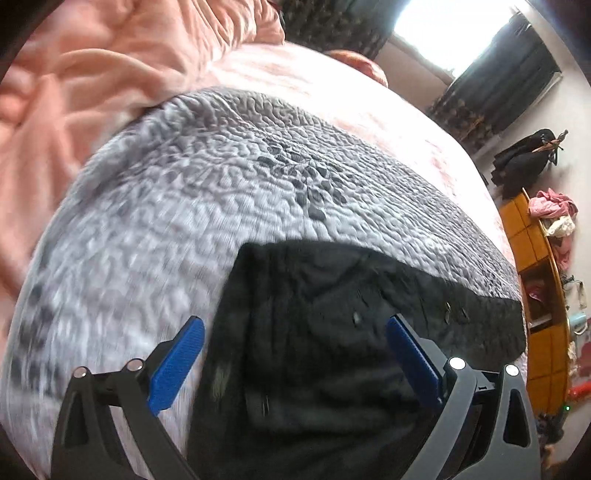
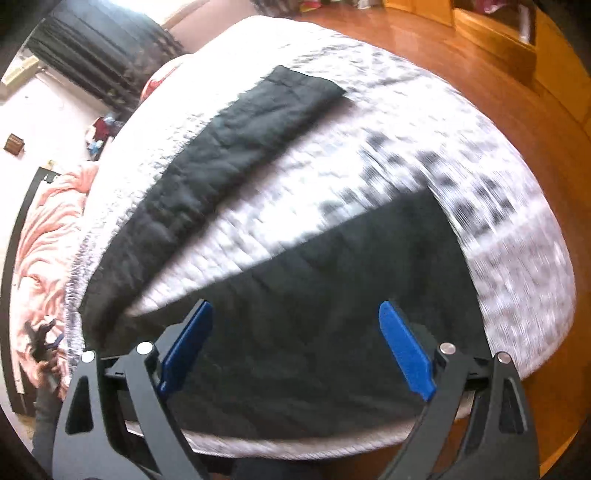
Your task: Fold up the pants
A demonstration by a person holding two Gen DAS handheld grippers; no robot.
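Both grippers, left gripper and right gripper, jaws wide, empty, above black pants on bed; legs spread, next grasp likely leg.

We see a grey quilted bedspread filling the middle of the left wrist view, with a rumpled pink blanket at the upper left. At the upper right a bright window sits beside dark curtains. Down the right edge runs a yellow wooden shelf with pink clothes heaped on top. In the right wrist view, a wooden floor fills the upper right.
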